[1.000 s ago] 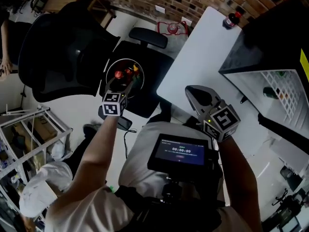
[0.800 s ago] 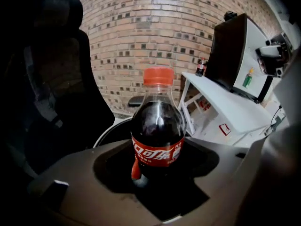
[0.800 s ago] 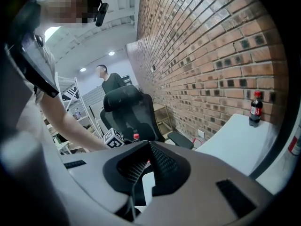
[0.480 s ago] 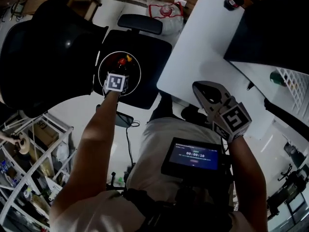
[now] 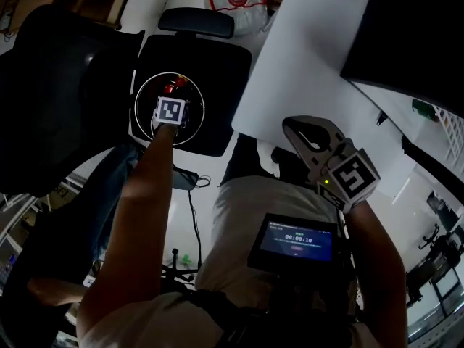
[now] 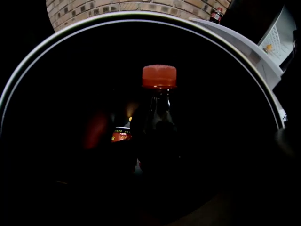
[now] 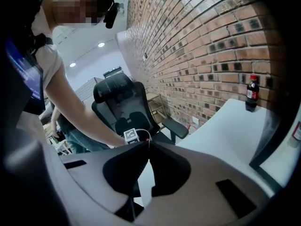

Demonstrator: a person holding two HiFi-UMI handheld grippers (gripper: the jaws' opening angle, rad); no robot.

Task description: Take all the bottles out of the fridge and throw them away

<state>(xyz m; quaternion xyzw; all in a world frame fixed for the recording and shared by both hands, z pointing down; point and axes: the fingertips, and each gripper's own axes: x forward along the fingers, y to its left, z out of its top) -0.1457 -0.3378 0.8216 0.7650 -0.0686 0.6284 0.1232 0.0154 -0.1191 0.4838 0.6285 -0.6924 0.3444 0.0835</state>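
Left hand-held gripper [image 5: 172, 100] looks clamped on a red-capped bottle [image 6: 159, 126] inside the bin [image 5: 136, 111], centre-left of head view; right hand-held gripper [image 7: 147, 149] shut, empty; bin seems parked on a chair [image 5: 217, 133], so a sloppy drop could tip it.

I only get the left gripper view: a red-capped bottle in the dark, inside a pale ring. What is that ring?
Observer: The head view shows it is the rim of a round bin by a black office chair. The left tongs hang over it.
Operator: And the other hand?
Observer: The right tongs are shut on nothing, beside the white table.
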